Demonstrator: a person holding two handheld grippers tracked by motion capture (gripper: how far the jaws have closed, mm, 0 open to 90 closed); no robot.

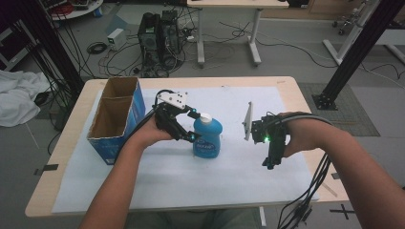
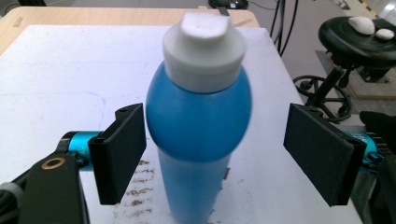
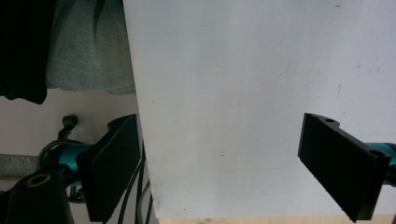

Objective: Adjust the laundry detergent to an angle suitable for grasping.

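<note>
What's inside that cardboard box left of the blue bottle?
The cardboard box stands open-topped; its brown inner walls and a divider show, with nothing visible inside. The near wall hides the bottom, so contents low down cannot be ruled out.

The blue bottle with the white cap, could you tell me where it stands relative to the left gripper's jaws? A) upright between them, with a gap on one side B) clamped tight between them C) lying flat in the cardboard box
A: the blue bottle stands upright between the left gripper jaws, clear space beside one pad.
</note>
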